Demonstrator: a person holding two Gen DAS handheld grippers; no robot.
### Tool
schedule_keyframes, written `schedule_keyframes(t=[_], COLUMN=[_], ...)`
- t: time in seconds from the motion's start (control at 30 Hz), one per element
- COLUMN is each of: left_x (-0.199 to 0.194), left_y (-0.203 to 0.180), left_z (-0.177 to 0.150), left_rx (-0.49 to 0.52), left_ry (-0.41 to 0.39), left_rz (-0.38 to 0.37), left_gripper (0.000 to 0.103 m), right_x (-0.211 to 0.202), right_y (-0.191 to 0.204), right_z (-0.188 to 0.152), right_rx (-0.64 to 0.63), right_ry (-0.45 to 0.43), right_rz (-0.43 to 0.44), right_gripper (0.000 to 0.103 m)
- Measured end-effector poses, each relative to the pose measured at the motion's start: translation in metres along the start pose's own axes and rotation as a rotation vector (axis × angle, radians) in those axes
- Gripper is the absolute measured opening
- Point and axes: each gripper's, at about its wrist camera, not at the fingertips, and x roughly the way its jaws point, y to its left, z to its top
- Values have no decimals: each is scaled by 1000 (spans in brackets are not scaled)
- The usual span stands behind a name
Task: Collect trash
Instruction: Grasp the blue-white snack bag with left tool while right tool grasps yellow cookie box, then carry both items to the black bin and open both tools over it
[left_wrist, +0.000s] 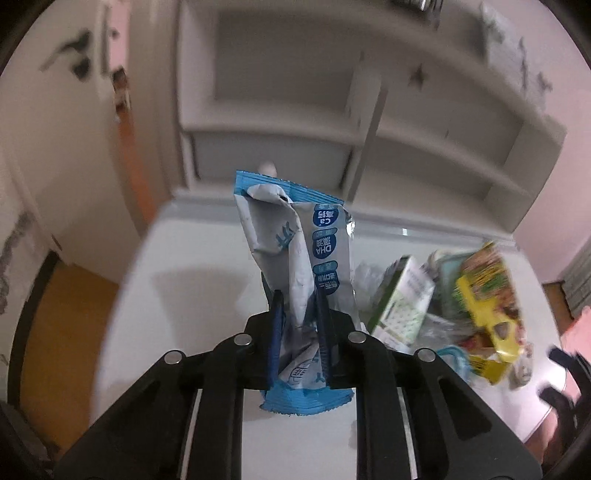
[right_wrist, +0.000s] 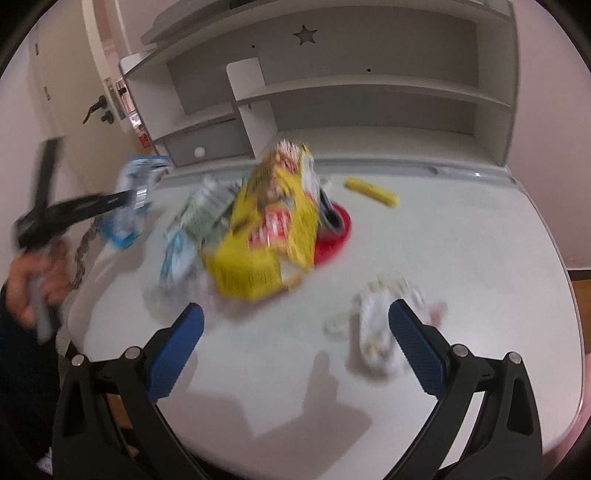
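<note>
Wrapper (left_wrist: 295, 266) pinched upright between left gripper (left_wrist: 299, 314) pads.

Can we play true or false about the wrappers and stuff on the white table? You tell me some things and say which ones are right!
1. The left tool is pinching a blue and white wrapper. True.
2. The right tool is squeezing the yellow bag. False: its jaws stand wide open with nothing between them, and the bag lies further back on the table.
3. A small yellow wrapper lies by itself behind the pile. True.
4. The crumpled white wrapper sits on a shelf. False: it lies on the table, close to the right tool.
5. Something red peeks out from behind the yellow bag. True.
</note>
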Motion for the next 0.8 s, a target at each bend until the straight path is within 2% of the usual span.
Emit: schedule_keyframes(t=[0.13, 0.23, 0.27, 0.3, 0.33, 0.4, 0.53, 0.67, 0.7, 0.77, 0.8], left_x=[-41, -52, -56, -60, -59, -67, -82, -87, -87, -85, -83], left_y=[-7, -12, -15, -18, -19, -24, -49, -101, -123, -164, -197], left_z=[-16, -27, -28, -33, -33, -38, -35, -34, -37, -43, -50], left_rx=[21, 41, 44, 50, 51, 61, 104, 178, 208, 260, 301], left_ry=[-45, -46, -44, -40, -38, -39, -58, -75, -75, -67, -59], left_rz=[-28, -54, -58, -64, -69, -83, -110, -179, -212, -284, -349], left_gripper=[17, 17, 17, 17, 17, 17, 17, 17, 17, 17, 17], right_x=[34, 62, 74, 80, 83, 63, 11, -55, -73, -110, -129], right_y=[10, 18, 19, 21, 20, 17, 6, -31, -44, -74, -92], right_z=[39, 59, 64, 64, 66, 72, 75, 51, 41, 12, -7], right_rx=[25, 22, 23, 22, 27, 55, 79, 134, 150, 177, 197], right_ry=[65, 133, 167, 194, 216, 151, 32, -74, -103, -166, -192], right_rz=[31, 11, 5, 4, -18, 20, 61, 64, 43, -53, -123], right_gripper=[94, 94, 87, 48, 42, 34, 34, 34, 34, 34, 35])
